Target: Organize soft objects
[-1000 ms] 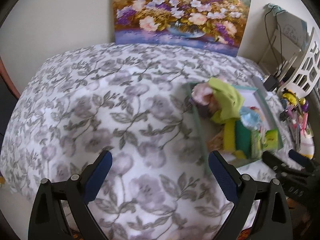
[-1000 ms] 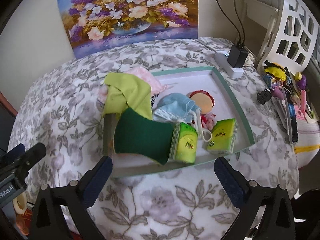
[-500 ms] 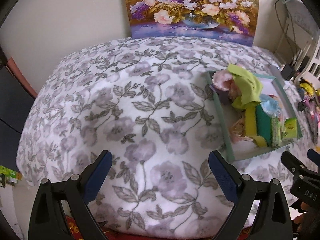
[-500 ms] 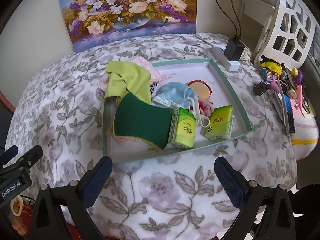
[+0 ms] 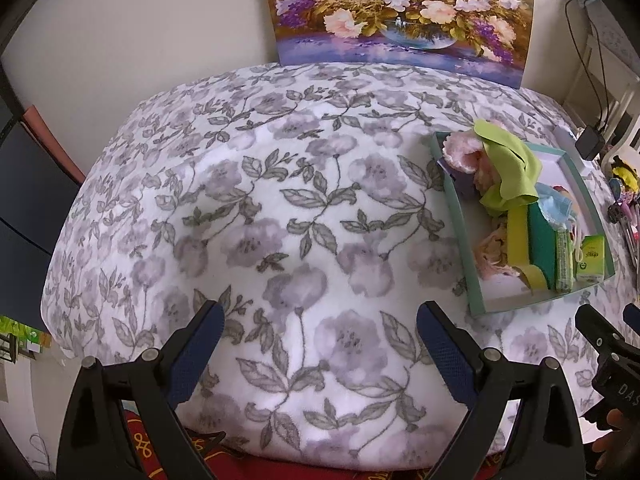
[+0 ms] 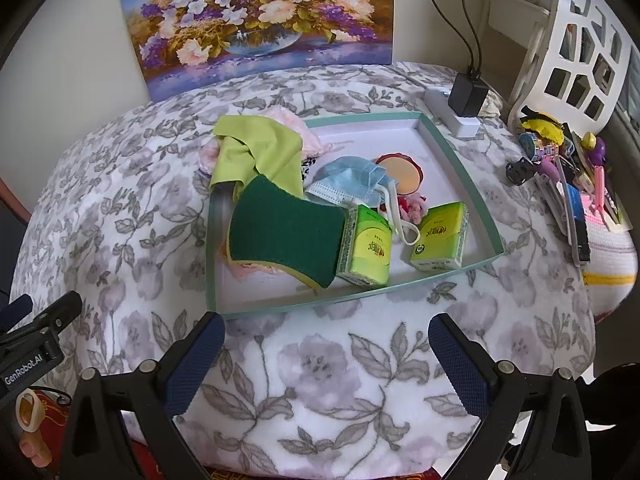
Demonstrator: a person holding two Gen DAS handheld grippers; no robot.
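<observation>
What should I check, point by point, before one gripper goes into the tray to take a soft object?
1. Right gripper open and empty: ok.
2. Left gripper open and empty: ok.
3. Tray in front of the right gripper, nothing between them: ok.
4. Green sponge free on top, nearest to grasp: ok, though it leans against a tissue pack.
5. Face mask free to lift: not ok, its loop trails between the packs.
6. What lies under the green cloth: cannot tell.

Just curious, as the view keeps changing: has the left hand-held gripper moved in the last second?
Yes. The left hand-held gripper has drawn back and swung left: the painting and tray sit further right and look smaller.
</observation>
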